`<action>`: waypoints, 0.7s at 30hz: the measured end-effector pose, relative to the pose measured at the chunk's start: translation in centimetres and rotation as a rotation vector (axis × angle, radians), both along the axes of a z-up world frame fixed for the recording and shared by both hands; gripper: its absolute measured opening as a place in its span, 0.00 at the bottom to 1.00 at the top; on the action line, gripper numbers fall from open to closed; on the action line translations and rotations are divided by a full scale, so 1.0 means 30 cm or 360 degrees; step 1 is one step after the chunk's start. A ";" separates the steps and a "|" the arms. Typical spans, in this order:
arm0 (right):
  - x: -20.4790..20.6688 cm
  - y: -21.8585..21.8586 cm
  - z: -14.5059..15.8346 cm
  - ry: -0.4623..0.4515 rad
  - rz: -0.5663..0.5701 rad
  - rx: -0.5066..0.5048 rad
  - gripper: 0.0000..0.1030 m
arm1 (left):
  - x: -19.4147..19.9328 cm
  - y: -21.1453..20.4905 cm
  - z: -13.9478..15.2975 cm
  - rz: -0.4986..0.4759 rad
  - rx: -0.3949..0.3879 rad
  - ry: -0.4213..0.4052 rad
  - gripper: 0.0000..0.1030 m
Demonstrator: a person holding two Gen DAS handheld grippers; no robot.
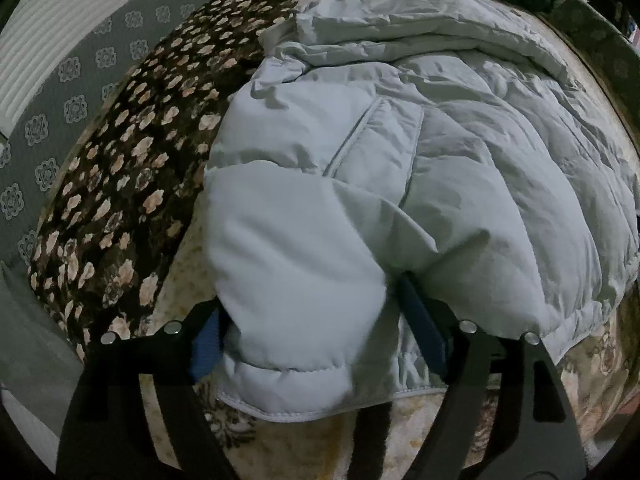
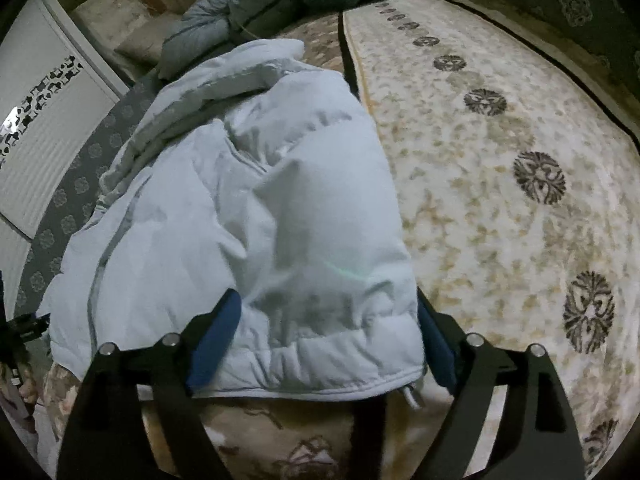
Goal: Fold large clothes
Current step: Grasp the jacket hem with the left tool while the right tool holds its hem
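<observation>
The big puffy white jacket is lying on a soft patterned rug, next to a dark flowery blanket. On the left side, the left gripper is standing with its jaws wide apart around a fat folded part of the jacket, and the blue pads are not squeezing it. That part is puffy, so it may be springing back open and undoing the fold. On the right side, the right gripper is also standing with jaws wide around the jacket's hem, not pinching. A jaw may be catching the cloth and dragging it crooked when it is pulling away.
</observation>
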State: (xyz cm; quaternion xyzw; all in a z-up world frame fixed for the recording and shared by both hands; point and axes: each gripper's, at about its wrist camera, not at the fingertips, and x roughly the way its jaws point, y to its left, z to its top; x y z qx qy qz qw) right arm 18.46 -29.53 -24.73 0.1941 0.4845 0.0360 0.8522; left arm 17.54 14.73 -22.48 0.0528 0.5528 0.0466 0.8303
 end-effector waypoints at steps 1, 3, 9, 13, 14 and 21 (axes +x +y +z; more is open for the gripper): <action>0.000 0.003 0.003 -0.0007 0.0008 -0.0007 0.82 | 0.003 0.006 -0.003 0.0013 -0.0001 0.0005 0.82; -0.005 0.015 0.009 -0.0030 0.0044 -0.0050 0.75 | 0.012 0.017 -0.012 0.0046 -0.0029 0.0019 0.85; -0.006 0.043 0.045 -0.0085 0.0095 -0.0189 0.41 | 0.016 0.047 -0.027 0.0100 -0.0098 0.0032 0.91; 0.011 0.046 0.023 -0.0038 0.0090 -0.0190 0.45 | 0.011 0.033 -0.026 0.0080 -0.0052 0.0019 0.91; 0.013 0.047 0.019 -0.0036 0.0086 -0.0195 0.48 | 0.013 0.030 -0.025 0.0084 -0.0033 0.0018 0.93; 0.027 0.030 -0.001 0.0012 0.0044 -0.0172 0.56 | 0.016 -0.011 -0.008 0.0044 0.0034 0.0008 0.77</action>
